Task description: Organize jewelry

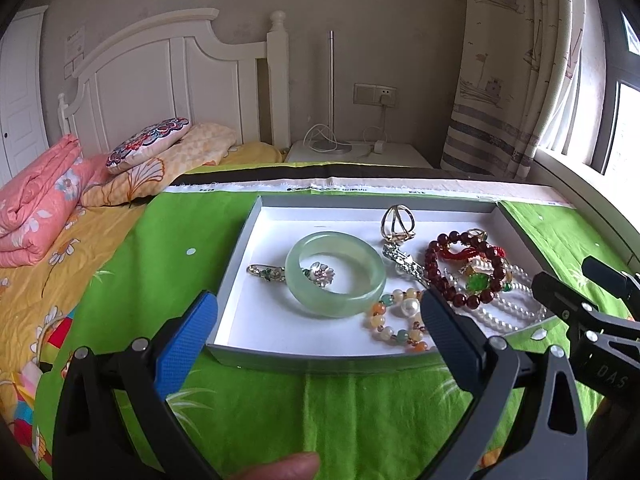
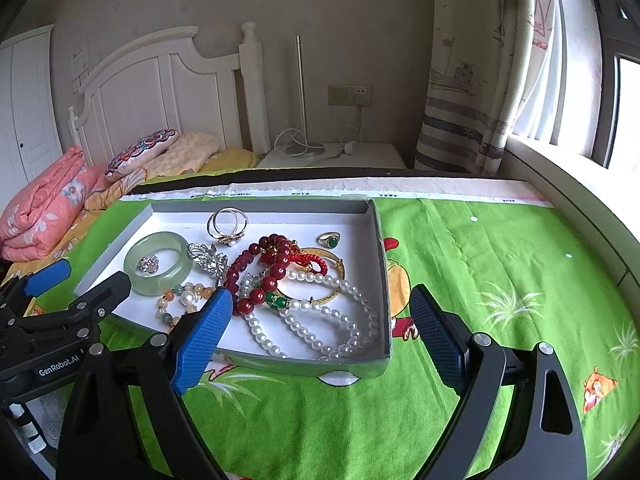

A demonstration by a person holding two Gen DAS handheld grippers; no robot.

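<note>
1. Both claws hang above the near edge of the tabletop, each released with its jaws wide apart and nothing between them: the left claw (image 1: 320, 336) in front of the box's near left corner, the right claw (image 2: 324, 332) in front of its near right corner.
2. A shallow grey box (image 2: 380, 248) with a white floor sits on the green cloth (image 2: 500, 272) that covers the tabletop, towards the far edge and left of the middle in the right wrist view.
3. All the jewelry lies inside the box. A pale green bangle (image 1: 335, 273) lies flat in the left half, with a small silver flower ring (image 1: 320, 274) inside its circle.
4. A brooch (image 1: 264, 271) lies just left of the bangle, partly under it.
5. A gold and silver ring (image 2: 227, 222) stands near the far wall of the box; a ring with a green stone (image 2: 330, 239) lies near the right wall.
6. A dark red bead bracelet (image 2: 264, 276) lies in a tangle with a red cord, a gold bangle (image 2: 332, 280) and a pearl necklace (image 2: 320, 320) in the right half.
7. A string of mixed pastel beads (image 1: 394, 320) lies near the front wall, touching the green bangle.
8. A fingertip (image 1: 288, 466) of the person shows at the bottom of the left wrist view.
</note>
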